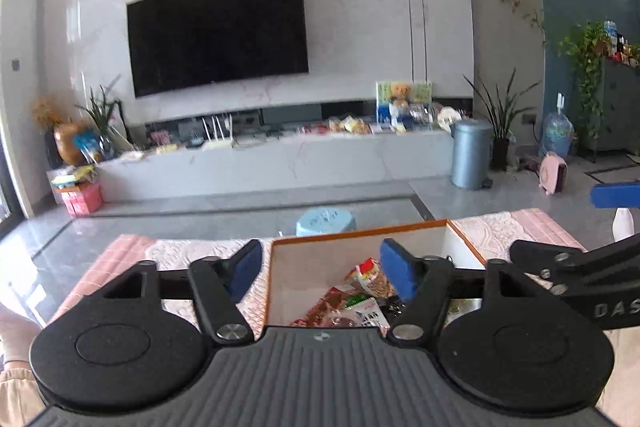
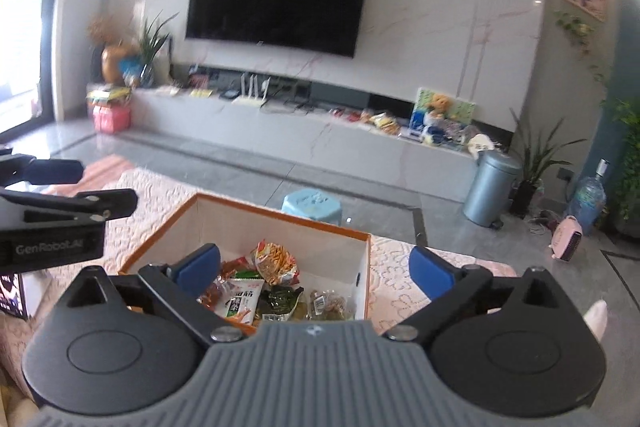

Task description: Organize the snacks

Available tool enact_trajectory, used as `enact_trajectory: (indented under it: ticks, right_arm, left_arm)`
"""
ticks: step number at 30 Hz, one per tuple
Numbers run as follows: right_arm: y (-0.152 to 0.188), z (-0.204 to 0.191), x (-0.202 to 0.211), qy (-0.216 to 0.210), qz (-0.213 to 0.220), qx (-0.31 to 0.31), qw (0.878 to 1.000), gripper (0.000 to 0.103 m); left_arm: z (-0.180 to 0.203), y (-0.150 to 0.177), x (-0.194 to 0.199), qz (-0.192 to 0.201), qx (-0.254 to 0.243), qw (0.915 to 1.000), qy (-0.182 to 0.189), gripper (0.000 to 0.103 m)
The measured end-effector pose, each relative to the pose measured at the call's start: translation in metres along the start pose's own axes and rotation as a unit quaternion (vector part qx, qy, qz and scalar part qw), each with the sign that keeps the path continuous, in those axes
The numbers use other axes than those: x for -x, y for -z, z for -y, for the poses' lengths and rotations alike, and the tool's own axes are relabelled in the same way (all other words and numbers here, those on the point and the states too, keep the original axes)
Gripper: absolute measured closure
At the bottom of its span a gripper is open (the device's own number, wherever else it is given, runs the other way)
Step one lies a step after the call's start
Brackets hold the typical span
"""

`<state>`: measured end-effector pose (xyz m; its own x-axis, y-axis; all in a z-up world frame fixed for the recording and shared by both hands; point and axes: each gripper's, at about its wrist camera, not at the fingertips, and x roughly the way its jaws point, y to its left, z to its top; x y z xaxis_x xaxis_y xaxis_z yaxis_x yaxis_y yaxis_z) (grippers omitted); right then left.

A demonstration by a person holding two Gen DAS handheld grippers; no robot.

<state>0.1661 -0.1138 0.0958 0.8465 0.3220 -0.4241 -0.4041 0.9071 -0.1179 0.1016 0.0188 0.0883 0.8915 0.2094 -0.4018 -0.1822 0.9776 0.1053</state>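
The left gripper point(image 1: 320, 267) and right gripper point(image 2: 316, 267) both had their blue-padded fingers spread wide, holding nothing. Beneath them, an open white cardboard box with orange edges point(image 2: 280, 227) sat on the pink quilted desk point(image 2: 160, 195), with colourful plastic snack packets point(image 2: 260, 287) piled inside it.

Left tool point(image 1: 320, 267) and right tool point(image 2: 316, 267) both gape wide, empty.
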Motion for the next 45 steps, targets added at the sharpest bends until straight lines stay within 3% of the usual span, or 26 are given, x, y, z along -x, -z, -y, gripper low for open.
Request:
enact_trajectory:
  ticks: [6, 10, 15, 26, 33, 45]
  right_arm:
    - [0.025, -0.006, 0.02, 0.002, 0.015, -0.054, 0.998, 0.004]
    - [0.041, -0.014, 0.017, -0.002, 0.006, -0.074, 0.997, 0.004]
    - [0.057, -0.021, -0.004, -0.003, -0.036, -0.079, 0.996, 0.004]
    - [0.089, -0.023, -0.058, -0.016, -0.107, -0.096, 0.989, 0.004]
    - [0.099, -0.023, -0.076, -0.02, -0.131, -0.094, 0.987, 0.004]
    - [0.097, -0.024, -0.071, -0.022, -0.127, -0.093, 0.987, 0.004]
  left_arm:
    - [0.005, 0.017, 0.002, -0.002, -0.022, 0.9993, -0.031, 0.016]
    - [0.0, 0.033, -0.003, -0.021, 0.001, 0.9995, -0.023, 0.016]
    - [-0.002, 0.052, -0.026, -0.081, 0.003, 0.9966, -0.017, 0.016]
    - [-0.001, 0.087, -0.056, -0.152, -0.003, 0.9881, -0.022, 0.016]
    - [-0.001, 0.094, -0.063, -0.17, -0.003, 0.9852, -0.026, 0.016]
    - [-0.004, 0.09, -0.063, -0.174, -0.002, 0.9844, -0.028, 0.016]
